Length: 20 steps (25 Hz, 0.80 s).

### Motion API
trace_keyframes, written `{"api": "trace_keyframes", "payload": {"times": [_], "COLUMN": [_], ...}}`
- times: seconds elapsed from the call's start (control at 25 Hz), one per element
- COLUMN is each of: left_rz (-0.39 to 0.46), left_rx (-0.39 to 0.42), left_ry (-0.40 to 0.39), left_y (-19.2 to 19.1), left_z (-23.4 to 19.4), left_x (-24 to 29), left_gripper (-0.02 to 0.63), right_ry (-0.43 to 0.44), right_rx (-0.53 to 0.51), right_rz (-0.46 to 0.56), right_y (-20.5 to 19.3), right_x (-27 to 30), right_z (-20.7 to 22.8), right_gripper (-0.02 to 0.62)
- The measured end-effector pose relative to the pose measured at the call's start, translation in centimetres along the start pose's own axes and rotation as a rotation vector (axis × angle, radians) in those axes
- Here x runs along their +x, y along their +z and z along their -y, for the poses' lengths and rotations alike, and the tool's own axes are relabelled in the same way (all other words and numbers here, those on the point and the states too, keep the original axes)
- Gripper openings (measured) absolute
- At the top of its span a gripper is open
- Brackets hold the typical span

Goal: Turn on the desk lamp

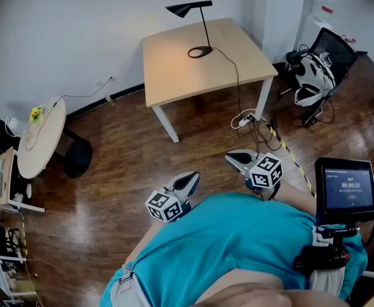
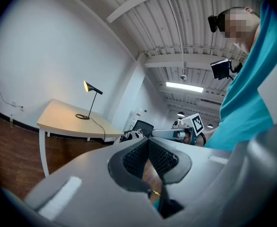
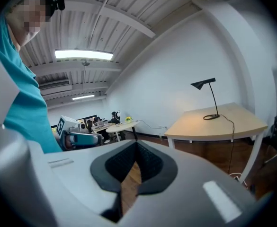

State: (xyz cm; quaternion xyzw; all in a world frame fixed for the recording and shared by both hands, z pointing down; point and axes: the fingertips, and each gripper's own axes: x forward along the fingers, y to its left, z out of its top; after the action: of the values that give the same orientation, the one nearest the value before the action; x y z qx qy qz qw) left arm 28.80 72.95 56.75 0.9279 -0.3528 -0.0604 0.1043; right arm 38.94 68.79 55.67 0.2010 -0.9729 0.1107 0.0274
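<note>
1. Grippers: two. The left gripper (image 1: 191, 180) and the right gripper (image 1: 236, 158) are held side by side just in front of my operator's teal shirt (image 1: 238, 235). On each, the jaws meet at the tips and nothing sits between the pads.
2. Desk lamp: one. The black desk lamp (image 1: 187, 9) stands well ahead of both grippers, on the far half of a rectangular wooden table (image 1: 187, 75). It lies left of the jaw line in the left gripper view and right of it in the right gripper view. The underside of its shade glows and warm light lies on the table top beside the ring base.
3. Cord: one. The lamp cord (image 1: 236, 75) runs from the base, over the table's right edge, down to a power strip (image 1: 245, 120) on the floor.
4. Open room: bare wooden floor (image 1: 129, 165) lies between the grippers and the table's near edge.
5. Side limits: one round table (image 1: 43, 139) is far to the left of the left gripper, and one office chair (image 1: 330, 56) is far ahead and right of the right gripper.
</note>
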Motion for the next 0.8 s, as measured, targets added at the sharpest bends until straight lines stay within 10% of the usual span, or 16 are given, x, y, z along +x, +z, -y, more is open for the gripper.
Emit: {"api": "trace_keyframes", "payload": {"times": [0.8], "left_rz": [0.047], "left_rx": [0.01], "left_ry": [0.096], "left_y": [-0.2], "left_z": [2.9], "left_x": [3.4], "left_gripper": [0.0], "right_ry": [0.046], "right_rx": [-0.048], "right_rz": [-0.021], "right_y": [0.4], "right_x": [-5.7], "right_z": [3.9], "right_gripper": [0.0]}}
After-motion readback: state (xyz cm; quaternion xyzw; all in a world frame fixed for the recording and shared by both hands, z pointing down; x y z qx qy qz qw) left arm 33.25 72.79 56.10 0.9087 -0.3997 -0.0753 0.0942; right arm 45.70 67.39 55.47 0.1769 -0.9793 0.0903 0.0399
